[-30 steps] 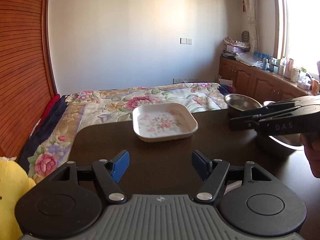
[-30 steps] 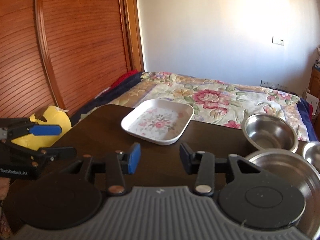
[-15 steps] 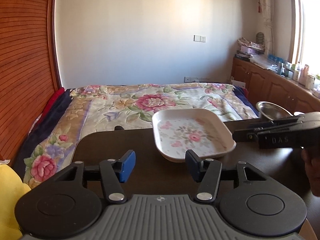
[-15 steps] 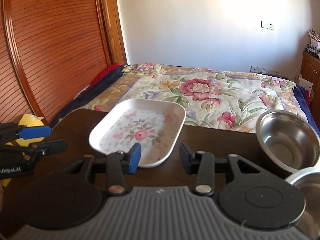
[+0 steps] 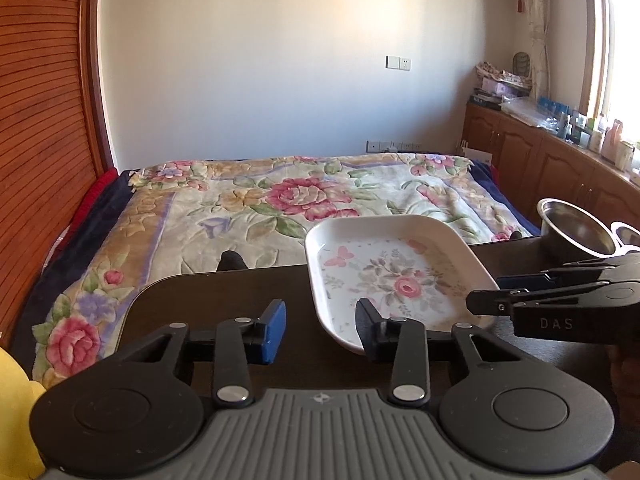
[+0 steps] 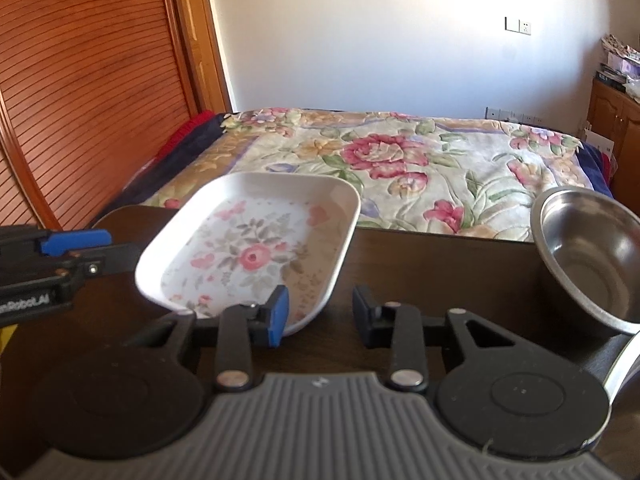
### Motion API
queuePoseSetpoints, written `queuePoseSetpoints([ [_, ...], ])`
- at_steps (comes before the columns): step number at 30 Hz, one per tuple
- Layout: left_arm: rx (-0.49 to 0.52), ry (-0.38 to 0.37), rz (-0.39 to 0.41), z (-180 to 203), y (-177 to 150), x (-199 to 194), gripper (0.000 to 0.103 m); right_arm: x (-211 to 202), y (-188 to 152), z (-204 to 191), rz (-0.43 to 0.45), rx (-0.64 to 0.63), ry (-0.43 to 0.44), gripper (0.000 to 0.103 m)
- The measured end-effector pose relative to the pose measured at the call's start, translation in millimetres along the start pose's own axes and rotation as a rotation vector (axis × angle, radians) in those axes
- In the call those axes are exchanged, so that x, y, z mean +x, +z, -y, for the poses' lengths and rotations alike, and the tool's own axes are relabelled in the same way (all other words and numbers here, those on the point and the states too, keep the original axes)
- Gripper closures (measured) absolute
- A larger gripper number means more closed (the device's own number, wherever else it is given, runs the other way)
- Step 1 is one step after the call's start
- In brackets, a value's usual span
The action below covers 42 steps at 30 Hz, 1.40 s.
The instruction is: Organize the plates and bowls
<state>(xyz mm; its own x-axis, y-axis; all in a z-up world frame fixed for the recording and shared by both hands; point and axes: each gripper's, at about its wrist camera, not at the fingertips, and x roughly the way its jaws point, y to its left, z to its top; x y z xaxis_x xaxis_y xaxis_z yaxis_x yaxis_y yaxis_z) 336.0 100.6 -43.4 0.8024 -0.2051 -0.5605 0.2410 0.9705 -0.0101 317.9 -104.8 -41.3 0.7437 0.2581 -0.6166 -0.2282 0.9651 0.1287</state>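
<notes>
Left wrist view: left gripper [image 5: 320, 328] jaws apart, empty, low over the dark table [image 5: 192, 296]. Floral plate [image 5: 396, 276] sits on the table, ahead and to the right of the gap; its near-left rim is just beside the right-hand finger. Long axis runs roughly away from the camera. Right gripper [image 5: 486, 294] comes in side-on at the plate's right rim, its opening not readable here. Steel bowl [image 5: 576, 232] lies beyond the plate, to its right.

Right wrist view: right gripper [image 6: 318, 314] jaws apart, empty. Plate [image 6: 256, 244] ahead-left, near rim at the blue finger. Bowl [image 6: 592, 260] right of the plate. Both grippers flank the plate; neither looks clearly nearer.
</notes>
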Motion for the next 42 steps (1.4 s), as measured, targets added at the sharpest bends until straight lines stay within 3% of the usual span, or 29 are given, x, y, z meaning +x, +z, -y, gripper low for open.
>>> queuePoseSetpoints([
  [11, 0.01, -0.02, -0.033, 1, 1, 23, 0.067, 5, 2, 5, -0.003, 0.04, -0.007, 0.076],
  [14, -0.002, -0.03, -0.048, 1, 2, 30, 0.072, 5, 2, 5, 0.0, 0.036, -0.014, 0.082],
  [17, -0.006, -0.033, -0.066, 1, 1, 36, 0.083, 5, 3, 8, -0.001, 0.049, -0.006, 0.089],
  [22, -0.03, -0.049, -0.07, 0, 0, 37, 0.09, 4, 3, 10, -0.004, 0.065, 0.005, 0.089],
  [42, -0.073, -0.057, -0.115, -1, -2, 23, 0.09, -1, 2, 15, -0.012, 0.085, 0.042, 0.089],
])
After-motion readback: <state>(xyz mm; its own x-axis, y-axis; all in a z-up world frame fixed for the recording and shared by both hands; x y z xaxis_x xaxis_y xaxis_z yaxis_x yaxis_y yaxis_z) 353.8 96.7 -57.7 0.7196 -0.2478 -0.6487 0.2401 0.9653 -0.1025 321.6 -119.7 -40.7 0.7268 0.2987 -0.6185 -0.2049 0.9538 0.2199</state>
